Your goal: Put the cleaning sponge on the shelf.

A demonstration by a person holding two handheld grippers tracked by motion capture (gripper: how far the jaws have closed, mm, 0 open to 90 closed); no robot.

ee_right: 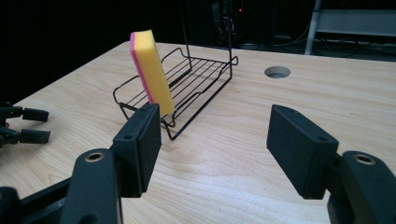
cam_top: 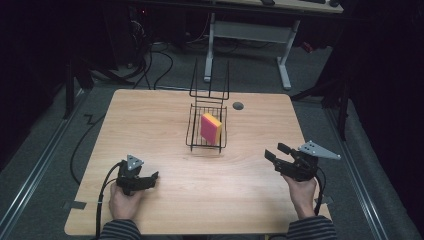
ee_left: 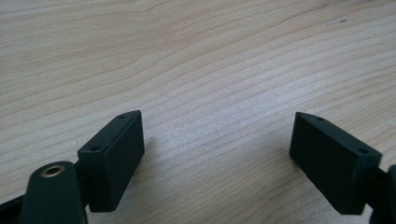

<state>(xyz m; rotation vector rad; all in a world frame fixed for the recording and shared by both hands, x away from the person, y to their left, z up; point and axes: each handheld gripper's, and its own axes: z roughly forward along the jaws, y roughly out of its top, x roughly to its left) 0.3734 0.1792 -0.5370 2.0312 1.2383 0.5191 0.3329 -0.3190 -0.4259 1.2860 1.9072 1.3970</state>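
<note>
The work looks barely begun: both tools rest low over the bench [cam_top: 165,195] with nothing gripped. The left tool [cam_top: 150,178] has its jaws spread above bare wood, and the right tool [cam_top: 274,153] is spread too, aimed toward the wire rack [cam_top: 192,127]. The sponge [cam_top: 210,127] stands on edge inside that rack, seemingly leaning on its wires, well apart from either tool. Reaching and grasping it remain.

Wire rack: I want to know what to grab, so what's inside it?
Inside the black wire rack stands one sponge, yellow with a pink face, on edge and leaning against a side. The rest of the rack floor shows bare wires; the spot under the sponge is covered.
</note>
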